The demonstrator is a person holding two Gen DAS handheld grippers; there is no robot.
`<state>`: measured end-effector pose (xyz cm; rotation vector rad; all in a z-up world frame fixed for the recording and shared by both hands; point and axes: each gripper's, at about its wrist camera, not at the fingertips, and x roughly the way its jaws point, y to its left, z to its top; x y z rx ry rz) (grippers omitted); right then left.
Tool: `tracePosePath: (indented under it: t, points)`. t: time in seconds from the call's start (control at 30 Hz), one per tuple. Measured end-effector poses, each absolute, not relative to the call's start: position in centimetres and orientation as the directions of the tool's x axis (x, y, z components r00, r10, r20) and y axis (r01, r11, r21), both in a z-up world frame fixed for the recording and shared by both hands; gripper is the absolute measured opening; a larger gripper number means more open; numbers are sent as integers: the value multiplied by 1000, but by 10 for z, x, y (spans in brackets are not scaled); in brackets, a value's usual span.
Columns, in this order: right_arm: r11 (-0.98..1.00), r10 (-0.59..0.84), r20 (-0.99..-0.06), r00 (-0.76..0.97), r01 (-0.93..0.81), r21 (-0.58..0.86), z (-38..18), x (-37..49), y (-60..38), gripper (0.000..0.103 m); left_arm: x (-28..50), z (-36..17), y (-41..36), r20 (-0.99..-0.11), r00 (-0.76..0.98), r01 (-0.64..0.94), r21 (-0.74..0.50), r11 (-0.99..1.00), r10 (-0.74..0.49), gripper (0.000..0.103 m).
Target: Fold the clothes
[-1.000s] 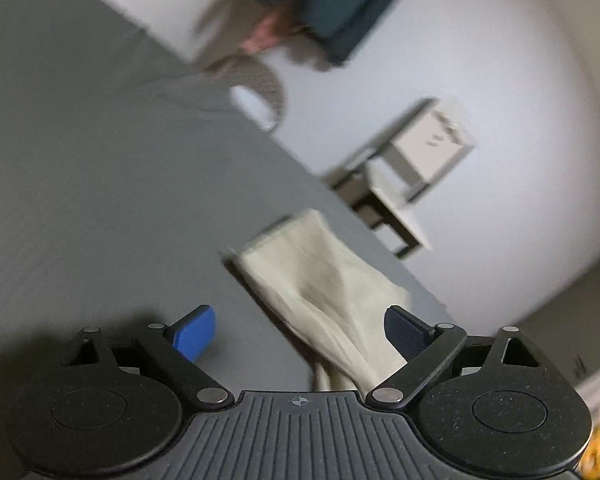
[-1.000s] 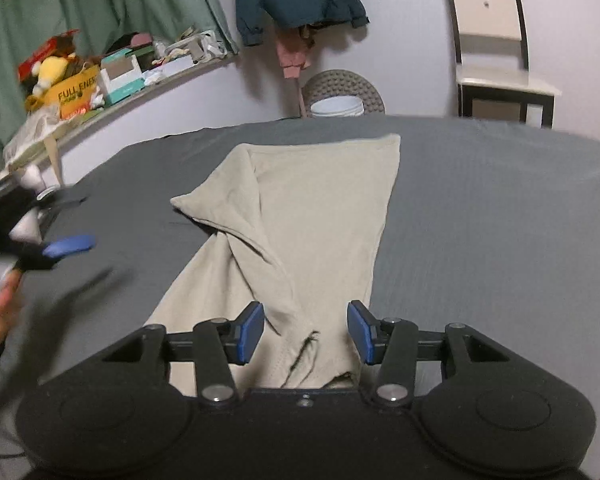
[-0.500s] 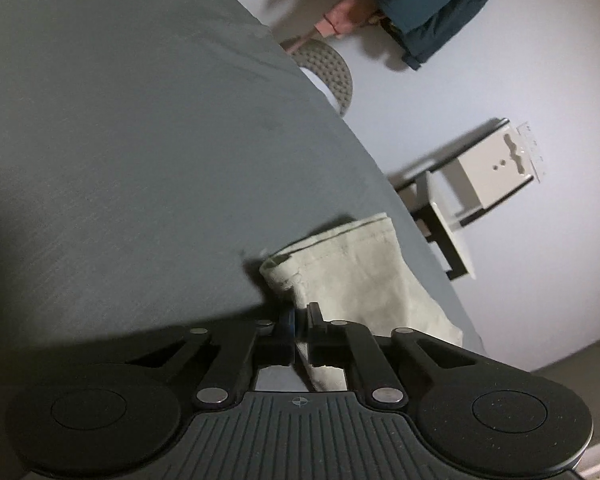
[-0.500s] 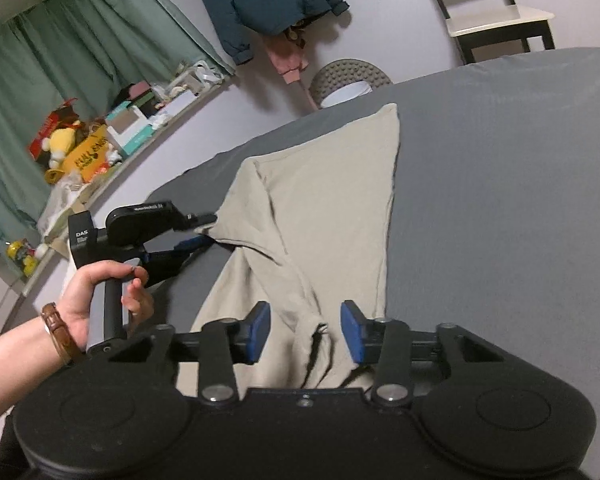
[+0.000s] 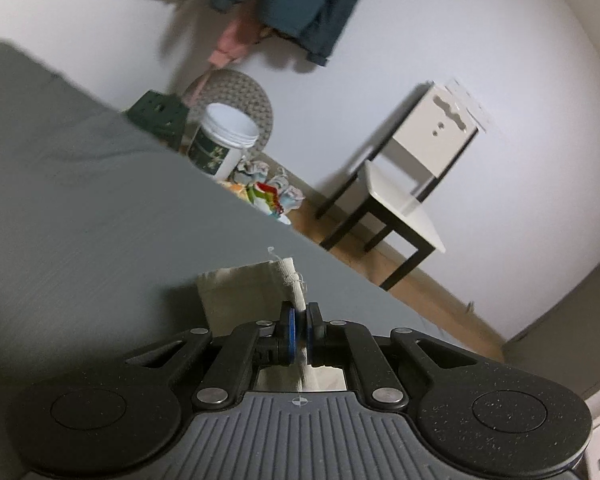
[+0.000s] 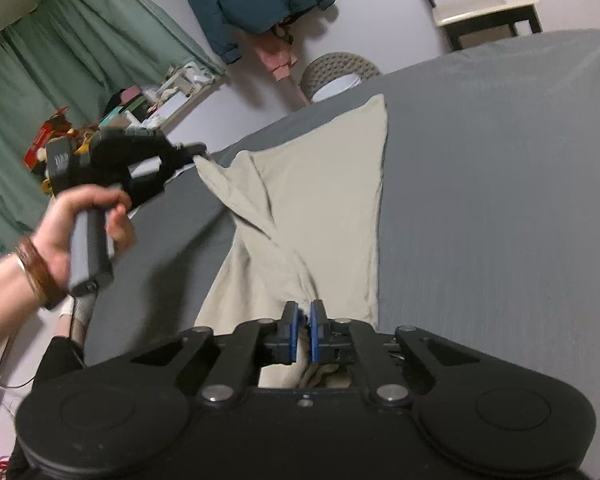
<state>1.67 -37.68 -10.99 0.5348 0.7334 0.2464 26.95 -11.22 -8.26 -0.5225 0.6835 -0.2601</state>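
Beige garment [image 6: 320,208] lies mid-frame on grey bed [image 6: 500,200]. Left hand-held gripper [image 6: 198,150] pinches its raised corner; right hand-held gripper [image 6: 304,334], jaws just closing, pinches near hem.

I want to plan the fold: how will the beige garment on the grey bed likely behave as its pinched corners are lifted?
Likely floppy: the beige garment drapes and creases between the left claw and the right claw, both shut on it. Probably light, since a thin pinched edge carries the raised corner. It may drag across the grey bed rather than slide freely.
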Motion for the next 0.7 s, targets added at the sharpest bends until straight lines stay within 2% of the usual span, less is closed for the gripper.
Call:
tracePosePath:
  t: [0.03,0.07,0.27,0.3,0.4,0.7]
  points:
    - [845,376,-569,732,-19,534,-110,16,-378,24,272,-75,-119,-535,749,70,-523,849,-391,4]
    - [849,367,-565,739,-18,529,-111,17,-380,30,276,-71,-125,-540,747,74,-512,856,-388,4]
    - [772,461,-514,723,-40,635,-129,23,-385,30,283,-55,-156,-569,734,92,-458,884,-371,4]
    - [771,462,-513,723,-43,635,-131,25,-383,30,282,-55,-160,-574,732,93,-449,889,-367,4]
    - [758,464,-515,721,-22,652,-136,30,-384,10,283,-54,-172,-588,725,112,-411,905,-357,4]
    - [688,476,-506,719,55,724,-135,18,-394,10,308,-67,-244,-639,668,242,-299,923,-382,4]
